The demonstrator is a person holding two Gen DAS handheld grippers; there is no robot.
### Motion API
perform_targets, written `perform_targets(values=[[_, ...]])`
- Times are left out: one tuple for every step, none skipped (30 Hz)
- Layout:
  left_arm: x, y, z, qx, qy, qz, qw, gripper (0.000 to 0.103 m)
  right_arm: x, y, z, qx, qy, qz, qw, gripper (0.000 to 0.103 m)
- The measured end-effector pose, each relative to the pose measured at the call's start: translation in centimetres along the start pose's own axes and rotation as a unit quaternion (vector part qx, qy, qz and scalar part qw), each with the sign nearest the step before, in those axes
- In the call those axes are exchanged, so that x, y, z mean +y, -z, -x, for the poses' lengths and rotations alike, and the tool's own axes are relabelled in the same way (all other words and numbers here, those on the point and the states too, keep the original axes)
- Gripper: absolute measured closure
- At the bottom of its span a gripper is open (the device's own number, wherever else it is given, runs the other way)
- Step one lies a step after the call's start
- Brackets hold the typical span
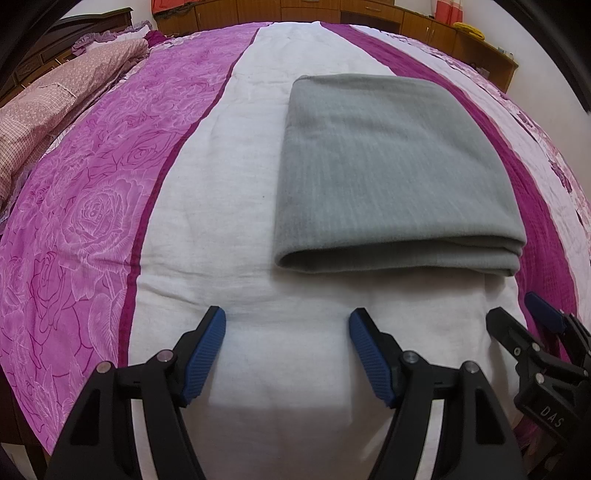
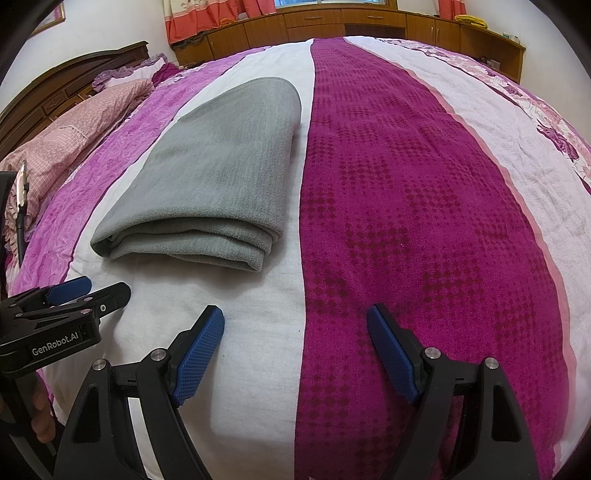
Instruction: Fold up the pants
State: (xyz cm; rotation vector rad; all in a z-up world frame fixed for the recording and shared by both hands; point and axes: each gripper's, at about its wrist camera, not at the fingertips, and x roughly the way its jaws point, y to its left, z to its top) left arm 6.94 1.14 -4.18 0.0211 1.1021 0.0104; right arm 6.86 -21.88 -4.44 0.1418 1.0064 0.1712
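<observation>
The grey pants [image 1: 391, 177] lie folded into a thick rectangle on the white stripe of the bedspread, the stacked fold edges facing me. In the right wrist view the same pants [image 2: 218, 177] sit up and to the left. My left gripper [image 1: 288, 317] hovers open just short of the near edge, with nothing between its blue pads. Open as well, my right gripper [image 2: 295, 317] stands over the seam between the white and magenta stripes, to the right of the pants. Each gripper shows in the other's view: the right gripper [image 1: 517, 314] at the edge, the left gripper [image 2: 99, 288] at lower left.
The bed [image 1: 92, 206] has purple rose-print, white and magenta stripes. Pink pillows [image 2: 66, 136] and a wooden headboard [image 2: 70, 81] lie at the left. Wooden cabinets [image 2: 332, 26] and orange curtains line the far wall. A hand [image 2: 40, 417] shows at lower left.
</observation>
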Motion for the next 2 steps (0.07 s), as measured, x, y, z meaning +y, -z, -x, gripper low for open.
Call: perform_targets(values=[[-0.01, 0.01, -0.01, 0.001, 0.0, -0.001, 1.0, 0.03, 0.0, 0.01, 0.01, 0.0, 0.0, 0.0, 1.0, 0.028], [-0.01, 0.03, -0.03, 0.001, 0.0, -0.001, 1.0, 0.03, 0.0, 0.01, 0.01, 0.0, 0.0, 0.0, 1.0, 0.028]])
